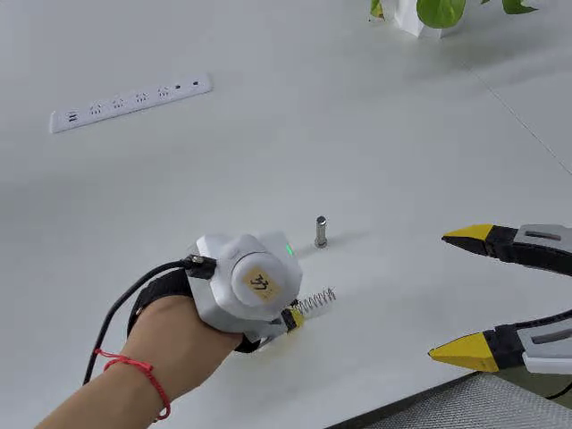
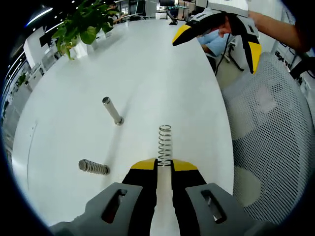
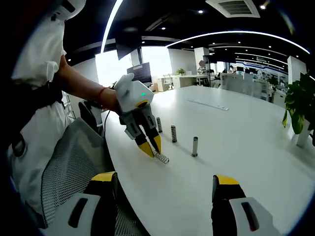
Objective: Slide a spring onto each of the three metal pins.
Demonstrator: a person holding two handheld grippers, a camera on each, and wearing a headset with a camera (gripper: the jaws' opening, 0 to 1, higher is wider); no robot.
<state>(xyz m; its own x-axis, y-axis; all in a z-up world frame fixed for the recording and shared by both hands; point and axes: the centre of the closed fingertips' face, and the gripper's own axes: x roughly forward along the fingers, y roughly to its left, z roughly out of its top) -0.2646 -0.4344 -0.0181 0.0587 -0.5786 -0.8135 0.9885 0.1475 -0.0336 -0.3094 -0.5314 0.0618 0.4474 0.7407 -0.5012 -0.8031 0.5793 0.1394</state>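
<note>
Left gripper (image 2: 165, 164): jaws clamped on one end of the spring (image 2: 165, 142). The spring's long axis runs straight out along the jaws, near level and low over the table (image 1: 357, 107), free end forward. Bare pin (image 2: 112, 110): upright on the table, near, ahead and left of that free end in the left gripper view; left gripper is nearer. Spring probably needs tipping upright over it. Right gripper (image 1: 466, 293): jaws apart, holding nothing, well apart.
</note>
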